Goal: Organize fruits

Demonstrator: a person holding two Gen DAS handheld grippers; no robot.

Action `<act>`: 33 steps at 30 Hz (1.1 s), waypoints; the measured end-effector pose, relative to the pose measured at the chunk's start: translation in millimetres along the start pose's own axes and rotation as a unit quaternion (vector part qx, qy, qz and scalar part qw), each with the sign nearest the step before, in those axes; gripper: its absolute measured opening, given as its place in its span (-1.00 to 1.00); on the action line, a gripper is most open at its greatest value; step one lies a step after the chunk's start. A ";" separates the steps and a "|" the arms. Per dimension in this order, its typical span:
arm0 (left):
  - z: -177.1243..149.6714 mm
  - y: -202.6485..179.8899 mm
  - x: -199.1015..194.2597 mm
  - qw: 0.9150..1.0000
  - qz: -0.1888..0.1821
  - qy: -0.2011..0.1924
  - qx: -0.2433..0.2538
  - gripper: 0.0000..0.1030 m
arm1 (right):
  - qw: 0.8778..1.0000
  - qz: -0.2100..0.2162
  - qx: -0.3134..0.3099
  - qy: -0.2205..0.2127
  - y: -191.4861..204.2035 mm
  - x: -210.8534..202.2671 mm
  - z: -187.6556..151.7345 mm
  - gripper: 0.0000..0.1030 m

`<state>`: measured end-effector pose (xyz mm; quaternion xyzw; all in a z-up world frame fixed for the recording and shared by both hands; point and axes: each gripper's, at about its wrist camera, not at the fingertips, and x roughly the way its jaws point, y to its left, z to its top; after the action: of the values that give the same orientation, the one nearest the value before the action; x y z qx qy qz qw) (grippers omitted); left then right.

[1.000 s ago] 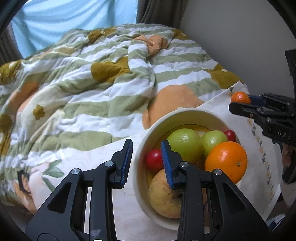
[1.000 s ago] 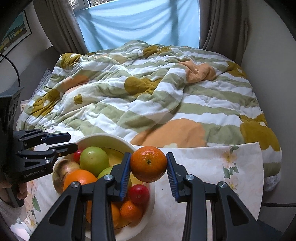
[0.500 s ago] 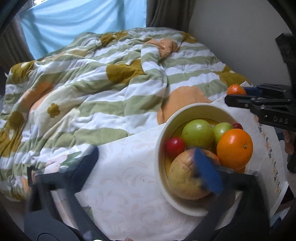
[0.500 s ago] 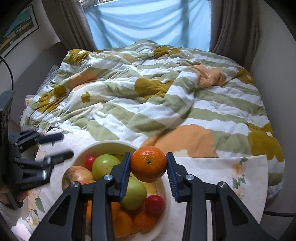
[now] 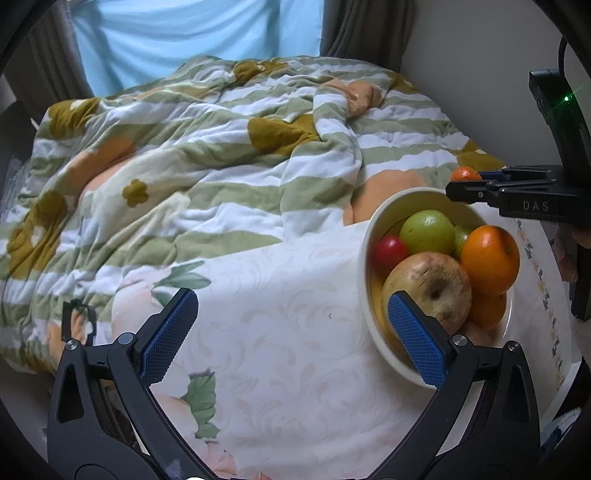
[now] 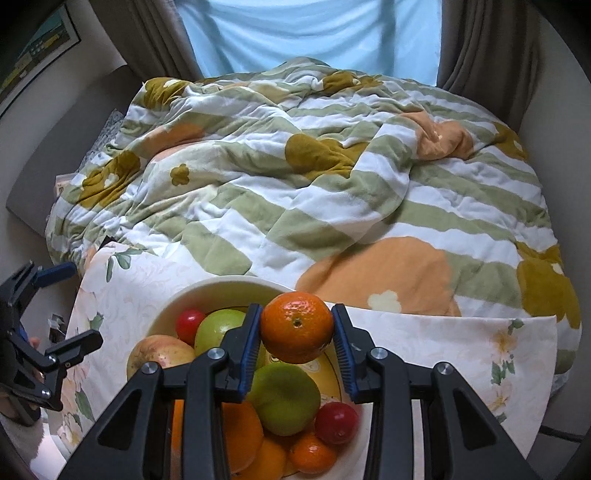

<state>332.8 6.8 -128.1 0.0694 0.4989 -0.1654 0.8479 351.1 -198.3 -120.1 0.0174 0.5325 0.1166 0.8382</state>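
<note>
A cream bowl [image 5: 369, 229] [image 6: 221, 282] on the floral tablecloth holds green apples [image 5: 426, 230] [image 6: 284, 398], a big orange [image 5: 489, 258], a brownish apple [image 5: 428, 291] and small red fruits [image 6: 336, 422]. My right gripper [image 6: 296, 311] is shut on a mandarin [image 6: 297, 332] and hovers over the bowl's far side. In the left wrist view it [image 5: 466, 186] comes in from the right, with the mandarin [image 5: 465, 173] peeking above it. My left gripper [image 5: 290, 299] [image 6: 70, 306] stands wide open over bare cloth left of the bowl, with nothing between its fingers.
The table's floral cloth [image 5: 277, 295] [image 6: 443, 343] butts against a bed with a rumpled green-striped quilt [image 5: 221, 166] [image 6: 314, 184]. Curtains [image 6: 314, 33] and a blue window lie beyond. A wall [image 5: 480, 55] stands to the right. A person's hand [image 5: 569, 254] holds the right gripper.
My left gripper has gone from narrow jaws at the bowl's near rim to wide open, drawing away to the bowl's left. The right gripper carried the mandarin from beside the bowl to over it.
</note>
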 end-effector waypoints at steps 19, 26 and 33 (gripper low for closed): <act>-16.3 -2.5 -26.4 0.999 0.030 -0.026 -0.014 1.00 | 0.998 0.012 0.023 -0.049 0.8 -22.7 -10.1 0.99; -21.4 -28.9 -77.1 0.997 0.047 -0.055 -0.026 1.00 | 0.996 -0.010 0.022 -0.090 5.9 -90.3 -32.7 0.99; -38.3 -70.8 -142.5 0.994 0.061 -0.085 -0.043 1.00 | 0.992 -0.049 0.061 -0.102 2.0 -163.2 -83.8 0.99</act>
<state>212.7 -18.5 -19.8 0.0484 0.4266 -0.0972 0.8979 209.4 -239.2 -11.0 0.0544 0.4505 0.0404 0.8902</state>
